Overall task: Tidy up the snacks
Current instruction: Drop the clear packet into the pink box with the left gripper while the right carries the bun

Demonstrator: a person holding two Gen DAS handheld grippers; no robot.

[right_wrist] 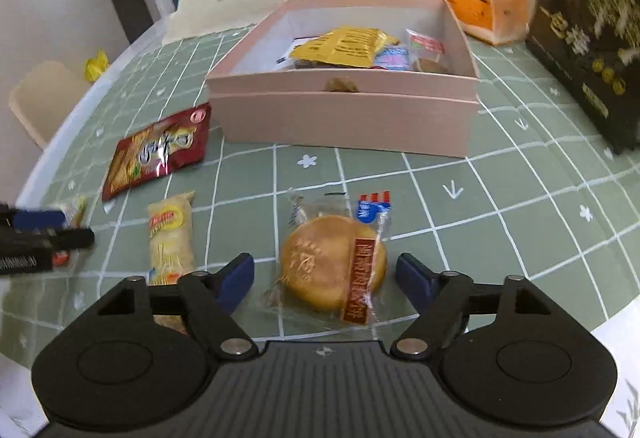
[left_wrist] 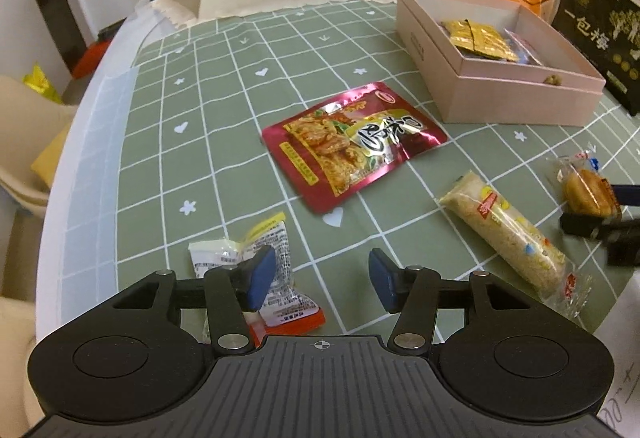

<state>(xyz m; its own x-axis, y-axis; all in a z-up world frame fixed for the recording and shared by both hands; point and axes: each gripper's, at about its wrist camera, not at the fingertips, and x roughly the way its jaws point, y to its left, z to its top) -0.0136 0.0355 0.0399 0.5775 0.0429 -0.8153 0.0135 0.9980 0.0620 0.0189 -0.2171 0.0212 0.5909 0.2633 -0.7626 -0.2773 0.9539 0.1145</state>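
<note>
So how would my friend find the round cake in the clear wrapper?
Start at the pink box on the green checked table. Come toward the right claw; the cake lies between its open fingers. It is the only round golden snack, with a red label, unlike the long bar beside it.

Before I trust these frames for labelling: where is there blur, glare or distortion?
Left wrist view: grid lines bow from the fisheye, the red foil packet carries glare, and the right gripper at the edge is smeared. Right wrist view: the black box and pink box look soft, the round pastry sharper.
</note>
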